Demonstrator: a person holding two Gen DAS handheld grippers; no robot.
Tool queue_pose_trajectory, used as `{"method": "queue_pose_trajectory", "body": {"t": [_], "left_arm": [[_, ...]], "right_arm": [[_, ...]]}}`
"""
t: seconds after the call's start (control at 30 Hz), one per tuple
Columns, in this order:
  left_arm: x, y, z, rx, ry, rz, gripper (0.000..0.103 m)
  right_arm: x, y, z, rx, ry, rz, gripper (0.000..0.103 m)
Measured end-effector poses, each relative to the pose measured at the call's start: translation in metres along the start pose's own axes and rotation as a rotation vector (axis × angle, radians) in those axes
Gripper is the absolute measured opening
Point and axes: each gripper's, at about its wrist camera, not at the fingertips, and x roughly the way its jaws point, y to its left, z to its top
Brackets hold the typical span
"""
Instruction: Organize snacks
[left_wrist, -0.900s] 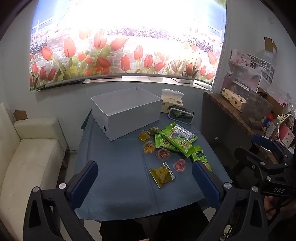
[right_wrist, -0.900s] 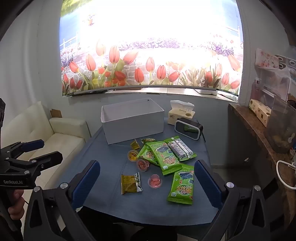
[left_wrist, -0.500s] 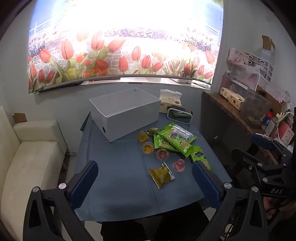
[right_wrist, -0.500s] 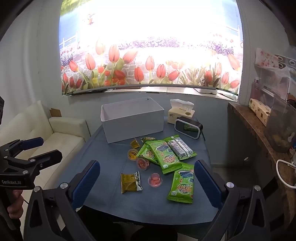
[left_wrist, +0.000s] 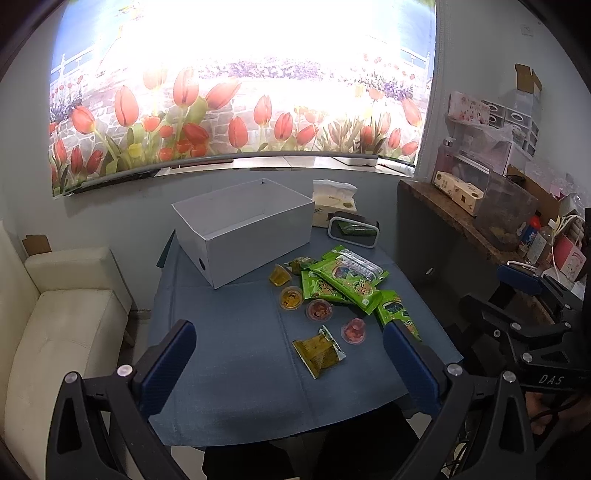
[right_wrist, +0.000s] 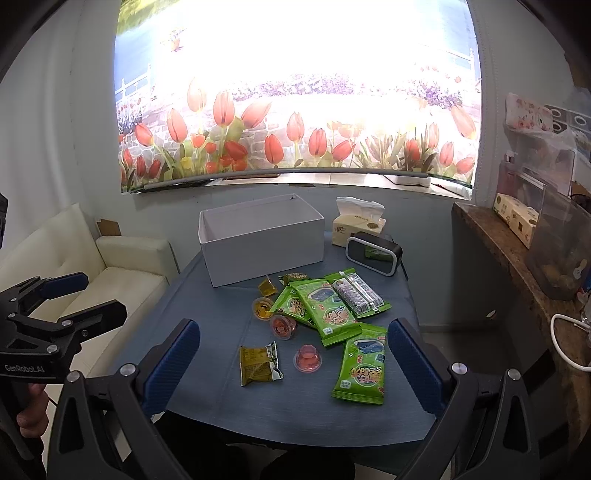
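An open white box (left_wrist: 243, 230) (right_wrist: 260, 238) stands at the back of the blue table. In front of it lies a pile of snacks: several green packets (left_wrist: 343, 280) (right_wrist: 325, 310), one green packet apart (right_wrist: 364, 369), a yellow-green packet (left_wrist: 319, 350) (right_wrist: 258, 363), and several small jelly cups (left_wrist: 354, 330) (right_wrist: 307, 359). My left gripper (left_wrist: 288, 363) is open and empty, held above the table's near edge. My right gripper (right_wrist: 293, 363) is open and empty, also above the near edge. Each gripper shows at the side of the other's view.
A tissue box (right_wrist: 358, 229) and a small black clock (right_wrist: 373, 253) stand right of the white box. A white sofa (left_wrist: 55, 325) is at the left. A wooden shelf (left_wrist: 472, 221) with containers runs along the right wall. The blue table cloth (left_wrist: 236, 362) covers the table.
Both views have shifted only slightly; the left gripper drifted a little closer to the table. The snacks and box have not moved.
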Motion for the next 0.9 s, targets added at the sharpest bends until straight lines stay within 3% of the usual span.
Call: {"method": "queue_pose_trajectory", "body": {"t": [0.9], "left_arm": [[-0.0016,0.0049,-0.0020,-0.019,0.003,0.012,0.103]], "right_arm": [[-0.0007,0.0029,-0.0009,-0.008,0.002,0.002,0.103]]}}
